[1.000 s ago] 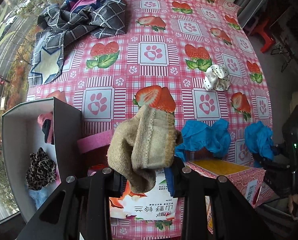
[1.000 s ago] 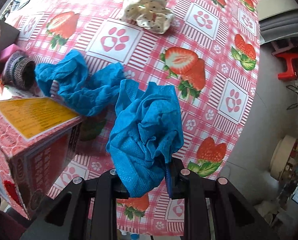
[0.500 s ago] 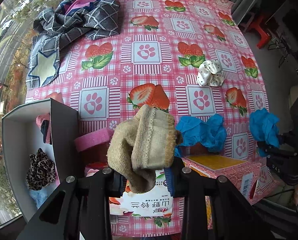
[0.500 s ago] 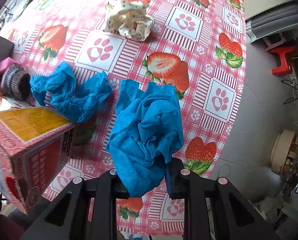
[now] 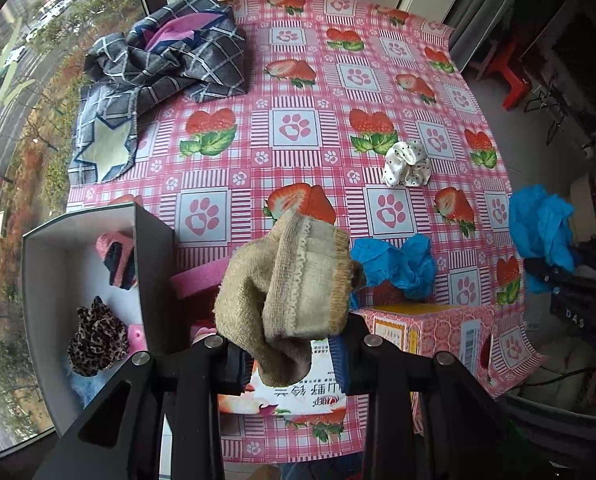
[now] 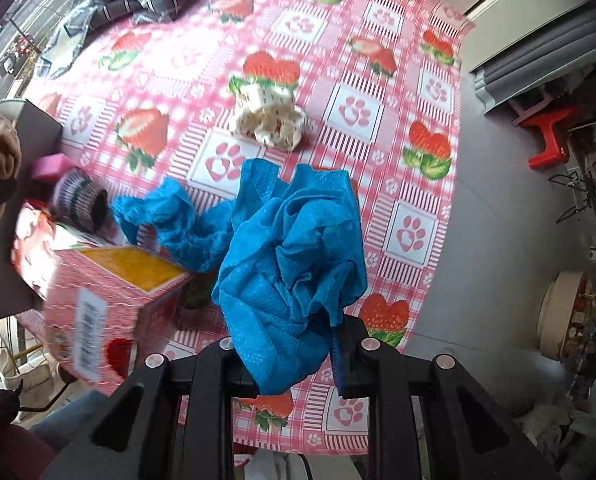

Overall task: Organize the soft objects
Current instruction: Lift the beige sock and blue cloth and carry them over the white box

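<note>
Table, round, under a pink strawberry-and-paw-print cloth, fills both views. Plaid blanket, grey-navy with a pale star patch, heaped at 10 o'clock near the window edge. Open white box, dark-walled, at 8 o'clock in the left wrist view; holds a leopard-print scrunchie, a pink-and-navy knit piece and a pale blue soft item at its bottom corner. Pink printed carton with yellow top panel, at 8 o'clock in the right wrist view, near the table's edge. Blue mesh cloth, crumpled, clenched between the jaws of the right gripper and raised clear of the tabletop. Second blue mesh cloth lies on the table against the carton, at 9 o'clock from the held one. Beige knit sock, folded, grasped by the left gripper, hanging above the table just right of the box. White polka-dot scrunchie lies alone at 2 o'clock from the sock. Grey-striped knit cuff rests beside the carton.
</note>
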The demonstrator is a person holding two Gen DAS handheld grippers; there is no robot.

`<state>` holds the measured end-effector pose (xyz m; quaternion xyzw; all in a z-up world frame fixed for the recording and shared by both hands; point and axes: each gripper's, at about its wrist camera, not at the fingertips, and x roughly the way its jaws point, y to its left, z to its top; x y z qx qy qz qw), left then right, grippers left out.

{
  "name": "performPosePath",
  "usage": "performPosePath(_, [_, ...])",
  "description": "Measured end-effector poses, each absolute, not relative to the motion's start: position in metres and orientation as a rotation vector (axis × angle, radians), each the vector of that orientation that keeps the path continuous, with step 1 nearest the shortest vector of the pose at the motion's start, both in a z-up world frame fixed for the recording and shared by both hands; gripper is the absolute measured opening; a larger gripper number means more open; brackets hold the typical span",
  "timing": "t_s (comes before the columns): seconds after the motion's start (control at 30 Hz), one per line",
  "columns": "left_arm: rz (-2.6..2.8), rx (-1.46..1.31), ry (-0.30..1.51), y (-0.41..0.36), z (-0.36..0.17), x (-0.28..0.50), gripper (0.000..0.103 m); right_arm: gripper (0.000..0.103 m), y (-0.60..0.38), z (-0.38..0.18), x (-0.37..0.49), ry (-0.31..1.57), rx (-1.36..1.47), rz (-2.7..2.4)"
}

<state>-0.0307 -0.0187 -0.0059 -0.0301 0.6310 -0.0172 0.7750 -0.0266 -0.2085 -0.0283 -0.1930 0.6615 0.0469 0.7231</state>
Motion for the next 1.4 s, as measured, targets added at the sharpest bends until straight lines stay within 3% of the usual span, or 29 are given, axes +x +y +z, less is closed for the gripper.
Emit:
performPosePath(0.63, [0.024,-0.128,1.280,0.029,0.027,-0.072,0.034,0.025,-0.140,0.040,-0.045,1.317,-0.400,0.192])
performPosePath(1.4, [0.242,-0.273,1.248,0.124,0.028,-0.129,0.034,0.025,0.005,0.038,-0.067,1.299,-0.511,0.493])
